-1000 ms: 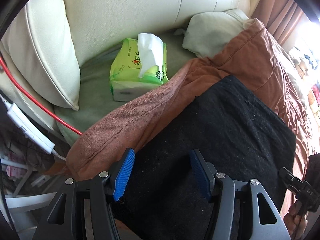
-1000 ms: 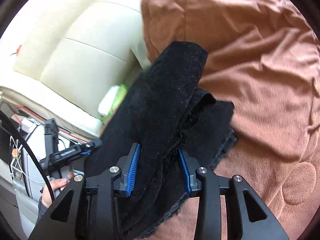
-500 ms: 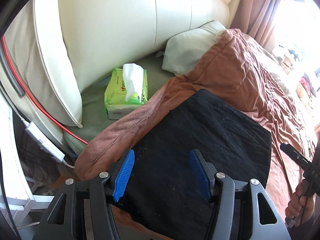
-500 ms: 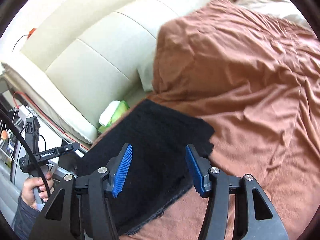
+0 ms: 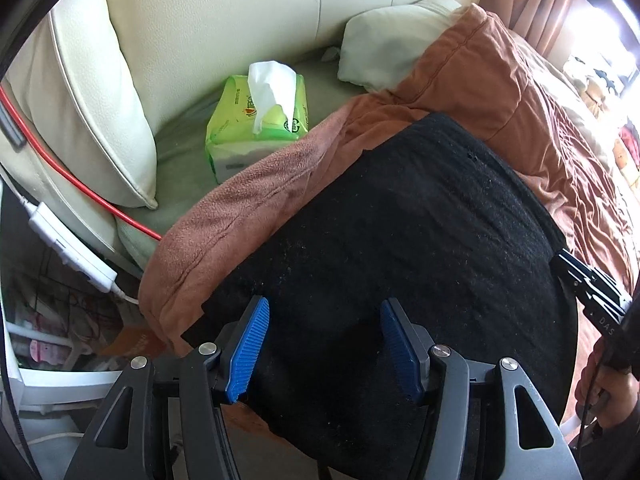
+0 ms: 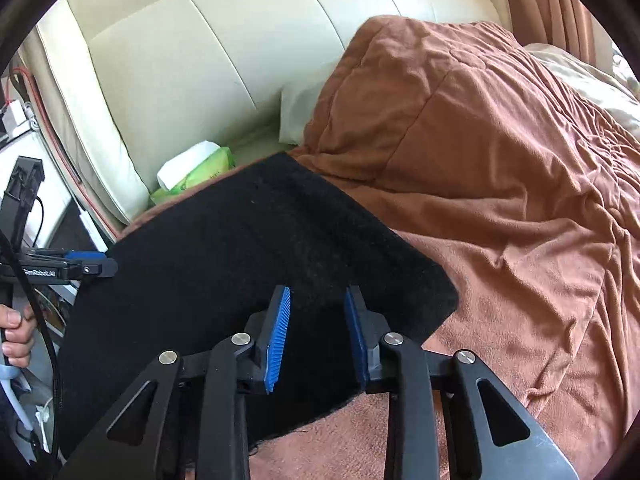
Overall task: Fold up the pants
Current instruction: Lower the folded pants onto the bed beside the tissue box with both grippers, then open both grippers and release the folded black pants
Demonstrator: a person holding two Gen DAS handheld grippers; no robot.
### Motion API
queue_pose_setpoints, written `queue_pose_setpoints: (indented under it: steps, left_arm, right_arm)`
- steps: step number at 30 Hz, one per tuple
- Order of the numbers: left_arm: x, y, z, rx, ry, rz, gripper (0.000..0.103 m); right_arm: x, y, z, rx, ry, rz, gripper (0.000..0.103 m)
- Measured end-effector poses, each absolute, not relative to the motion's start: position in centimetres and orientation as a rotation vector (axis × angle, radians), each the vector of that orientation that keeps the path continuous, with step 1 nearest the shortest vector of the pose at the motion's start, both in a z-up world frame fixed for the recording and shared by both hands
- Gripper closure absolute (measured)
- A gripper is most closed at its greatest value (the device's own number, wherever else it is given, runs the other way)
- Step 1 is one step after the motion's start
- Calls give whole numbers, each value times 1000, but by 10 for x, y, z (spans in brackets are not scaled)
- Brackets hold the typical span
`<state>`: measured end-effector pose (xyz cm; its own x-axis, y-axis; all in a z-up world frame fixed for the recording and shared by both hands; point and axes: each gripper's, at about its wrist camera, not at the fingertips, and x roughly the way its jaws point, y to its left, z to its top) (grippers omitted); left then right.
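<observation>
The black pants point(image 5: 400, 240) lie folded into a flat rectangle on the brown blanket point(image 5: 500, 80) at the bed's near corner; they also show in the right wrist view point(image 6: 248, 248). My left gripper point(image 5: 322, 308) is open and empty, its blue pads just above the pants' near left edge. My right gripper point(image 6: 318, 296) is open and empty over the pants' near right part. The other gripper shows at the right edge of the left wrist view point(image 5: 592, 288) and at the left of the right wrist view point(image 6: 76, 266).
A green tissue pack point(image 5: 260, 128) sits on the sheet by the cream padded headboard point(image 5: 220, 12). A pale pillow point(image 5: 384, 48) lies behind the blanket. A red cable point(image 5: 80, 184) and a white power strip point(image 5: 68, 248) hang at the left bedside.
A second ago my right gripper held the pants' folded-over part; it has let go, and the pants now lie flat. Both grippers are drawn back slightly over the near edge.
</observation>
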<state>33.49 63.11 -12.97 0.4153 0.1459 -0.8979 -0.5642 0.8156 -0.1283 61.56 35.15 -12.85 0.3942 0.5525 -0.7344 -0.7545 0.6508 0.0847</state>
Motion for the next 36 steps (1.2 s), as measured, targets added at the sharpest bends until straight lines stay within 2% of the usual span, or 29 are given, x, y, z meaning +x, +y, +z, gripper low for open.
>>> queue_pose_setpoints:
  steps: [5,13,14,18,22,26,30,36]
  left_arm:
    - [333,629,-128,-457,1129,492,42]
    - [318,598,-102,-453,1044,406,43]
    - [317,595,-102,-458,1038,392,46]
    - [318,584,-109,-508,1056,342,68]
    - [311,572,-112,-528,1049,326,70]
    - [306,559,-110,-541,1034,302,80]
    - [305,541,-109,-554,1030,267,80]
    - [306,515,-116,-558,1063,256,80]
  right_arm:
    - [627,345,-138,-269,924,765,79]
    - [584,359,-103,-282,861,927,79]
    - [576,364,-103,-291,859,950,80]
    - [548,377,-108,-312,860,1023,80]
    - [536,378,-117,-328,871,1024,80]
    - [518,378,-128,-402,859,1015,80]
    - [521,363,-122,-310,921,1045,80]
    - [508,324,-108,-356,884,1014,80]
